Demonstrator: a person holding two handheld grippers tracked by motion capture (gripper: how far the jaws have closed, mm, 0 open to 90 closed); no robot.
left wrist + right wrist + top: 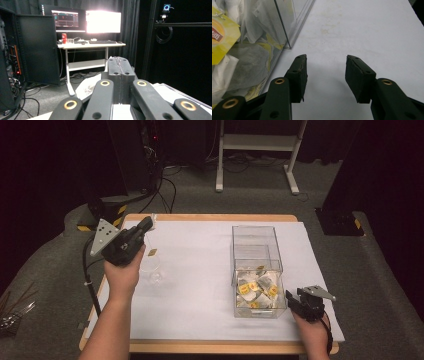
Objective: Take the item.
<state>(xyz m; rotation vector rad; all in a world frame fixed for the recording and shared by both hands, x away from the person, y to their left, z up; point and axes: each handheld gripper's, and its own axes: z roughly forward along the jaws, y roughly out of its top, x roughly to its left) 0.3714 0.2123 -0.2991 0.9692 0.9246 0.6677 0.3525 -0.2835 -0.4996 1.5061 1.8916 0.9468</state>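
My left gripper [147,224] is raised above the table's left side and tilted upward, with its jaws closed tight. A white tea bag [88,87] sticks out beside the closed jaws, and its yellow tag [152,252] dangles below on a string. What looks like a clear glass [152,271] stands on the table under the tag. A clear plastic box [255,245] at centre right holds several tea bags [257,287] with yellow tags. My right gripper [291,298] rests low by the box's near right corner, open, with bare white table between its fingers [299,72].
The table [200,245] is covered in white paper with a wooden rim. Behind it stand a white desk frame [257,142], a black cabinet [130,155] and floor cables. The left gripper view shows a desk with lit monitors [102,22].
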